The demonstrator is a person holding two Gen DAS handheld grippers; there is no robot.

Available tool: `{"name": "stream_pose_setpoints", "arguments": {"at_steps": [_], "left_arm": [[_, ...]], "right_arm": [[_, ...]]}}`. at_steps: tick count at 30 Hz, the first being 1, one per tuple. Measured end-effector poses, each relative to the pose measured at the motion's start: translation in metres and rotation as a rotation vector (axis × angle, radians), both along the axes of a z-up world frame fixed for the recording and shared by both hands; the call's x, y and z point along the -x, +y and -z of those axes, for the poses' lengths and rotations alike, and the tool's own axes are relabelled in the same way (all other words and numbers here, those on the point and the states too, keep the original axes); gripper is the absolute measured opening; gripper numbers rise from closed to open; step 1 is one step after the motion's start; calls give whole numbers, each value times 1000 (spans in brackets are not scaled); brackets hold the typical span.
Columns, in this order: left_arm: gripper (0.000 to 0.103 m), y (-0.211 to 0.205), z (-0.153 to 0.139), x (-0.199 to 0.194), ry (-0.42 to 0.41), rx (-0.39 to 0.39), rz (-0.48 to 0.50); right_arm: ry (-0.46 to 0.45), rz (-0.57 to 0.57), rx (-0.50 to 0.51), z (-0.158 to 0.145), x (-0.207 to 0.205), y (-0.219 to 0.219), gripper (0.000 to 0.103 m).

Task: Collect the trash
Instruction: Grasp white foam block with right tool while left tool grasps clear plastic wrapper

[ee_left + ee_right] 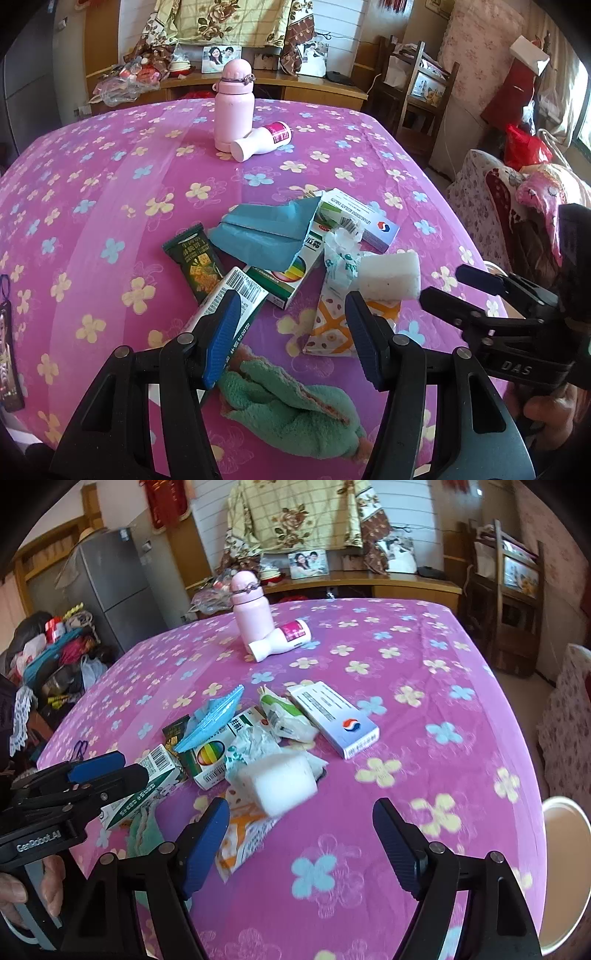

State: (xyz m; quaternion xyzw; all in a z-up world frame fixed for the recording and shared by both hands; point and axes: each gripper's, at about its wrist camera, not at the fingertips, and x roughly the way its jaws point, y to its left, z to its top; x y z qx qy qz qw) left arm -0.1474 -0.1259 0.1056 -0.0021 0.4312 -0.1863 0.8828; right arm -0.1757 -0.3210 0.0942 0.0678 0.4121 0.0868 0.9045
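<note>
Both grippers, left point(291, 328) and right point(301, 843), gape empty over the desk point(443, 686). Risk: the sponge point(280, 782), at 12 o'clock among overlapping wrappers, slips or drags neighbours.

Trash pile mid-table: white foam block point(277, 783) on crumpled plastic wrapper point(255, 746), blue bag point(269, 232), green snack packet point(195, 264), few med boxes point(364, 219) lying flat, all touching/overlapping.
</note>
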Motion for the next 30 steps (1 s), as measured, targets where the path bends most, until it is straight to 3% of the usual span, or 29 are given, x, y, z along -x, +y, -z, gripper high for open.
{"name": "stream_pose_setpoints", "arguments": {"at_steps": [6, 7, 8, 9, 10, 18, 30], "left_arm": [[57, -2, 1, -6, 13, 4, 0], [57, -2, 2, -8, 17, 5, 0], [57, -3, 3, -9, 20, 6, 1], [57, -4, 4, -10, 23, 6, 1], [57, -5, 4, -10, 26, 6, 1], [57, -32, 11, -19, 58, 27, 29], [57, -77, 34, -45, 39, -63, 20]], "right_arm": [[21, -60, -20, 12, -24, 5, 77], [21, -67, -29, 13, -25, 4, 70], [17, -75, -40, 16, -26, 4, 51], [18, -82, -52, 18, -27, 3, 42], [25, -86, -60, 19, -28, 3, 40], [-56, -28, -105, -6, 2, -30, 38], [-63, 61, -126, -9, 26, -72, 38]]}}
